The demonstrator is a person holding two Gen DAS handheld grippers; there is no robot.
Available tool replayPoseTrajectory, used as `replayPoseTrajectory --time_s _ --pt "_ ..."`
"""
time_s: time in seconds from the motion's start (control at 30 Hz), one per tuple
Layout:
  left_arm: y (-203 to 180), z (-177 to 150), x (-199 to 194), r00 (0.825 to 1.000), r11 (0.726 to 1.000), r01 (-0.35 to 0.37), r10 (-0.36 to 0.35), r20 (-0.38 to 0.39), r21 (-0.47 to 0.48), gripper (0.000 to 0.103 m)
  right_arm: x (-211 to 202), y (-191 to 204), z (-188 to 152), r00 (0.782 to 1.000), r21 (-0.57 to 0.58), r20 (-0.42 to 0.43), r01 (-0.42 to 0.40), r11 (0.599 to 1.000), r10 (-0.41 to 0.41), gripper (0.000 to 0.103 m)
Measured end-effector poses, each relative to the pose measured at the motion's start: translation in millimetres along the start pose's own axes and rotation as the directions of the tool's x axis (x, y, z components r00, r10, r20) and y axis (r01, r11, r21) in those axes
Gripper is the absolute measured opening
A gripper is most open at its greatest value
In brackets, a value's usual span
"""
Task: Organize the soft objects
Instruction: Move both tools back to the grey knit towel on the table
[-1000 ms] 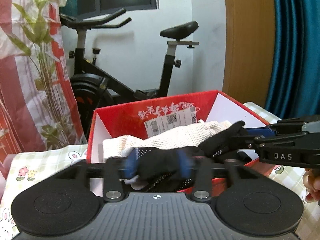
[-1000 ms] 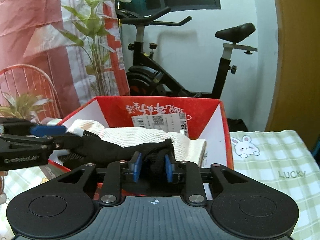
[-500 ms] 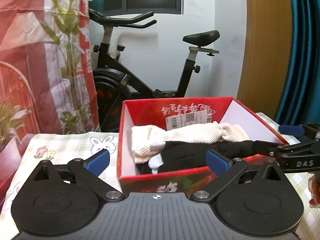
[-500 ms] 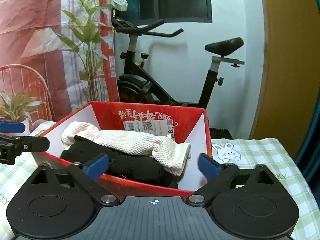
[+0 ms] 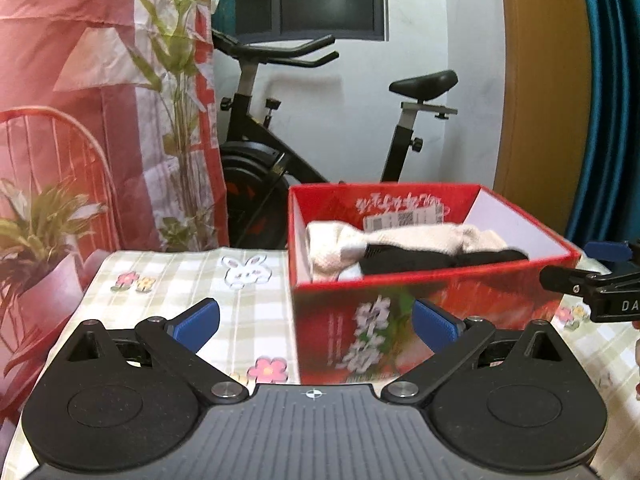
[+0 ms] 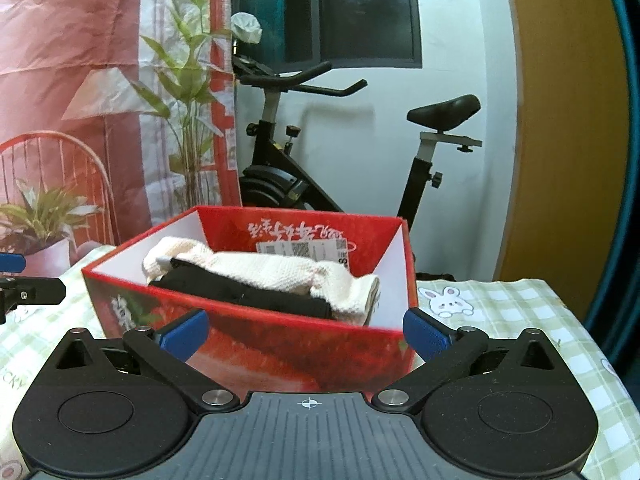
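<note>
Both grippers stand with jaws spread wide and nothing between the pads: the left gripper (image 5: 316,320) faces the near left corner of the red box (image 5: 432,304), and the right gripper (image 6: 306,330) faces the box's near wall head-on from the other side. That box sits on the checked tablecloth (image 5: 192,280) toward the table's far edge, with an exercise bike (image 6: 360,152) behind it.

Inside the box lie the soft things: a cream knit cloth (image 6: 280,270) along the back and a black garment (image 6: 240,294) in front of it, touching it. Their long axes run side to side across the box, roughly square to the line each gripper points along. Both pieces lie ahead of and slightly above the pads, past the near wall. By my reading the right gripper is the nearer, centred on the black garment, and no loose soft item shows on the cloth.
</note>
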State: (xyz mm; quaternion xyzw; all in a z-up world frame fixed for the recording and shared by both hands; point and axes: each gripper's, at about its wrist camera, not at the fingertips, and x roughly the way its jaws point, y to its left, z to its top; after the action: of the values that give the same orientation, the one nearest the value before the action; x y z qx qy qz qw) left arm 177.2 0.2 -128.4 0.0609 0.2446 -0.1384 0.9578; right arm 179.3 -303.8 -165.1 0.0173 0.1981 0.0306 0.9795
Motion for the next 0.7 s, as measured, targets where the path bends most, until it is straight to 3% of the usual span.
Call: replayPoseTrajectory --time_s 0.7 --pt "7 -63 -2 0.992 0.998 -0.046 0.039 -0.12 -0.053 0.103 7 2 -61 0.997 0.027 -0.079 -0.001 1.0 0.003 0.103"
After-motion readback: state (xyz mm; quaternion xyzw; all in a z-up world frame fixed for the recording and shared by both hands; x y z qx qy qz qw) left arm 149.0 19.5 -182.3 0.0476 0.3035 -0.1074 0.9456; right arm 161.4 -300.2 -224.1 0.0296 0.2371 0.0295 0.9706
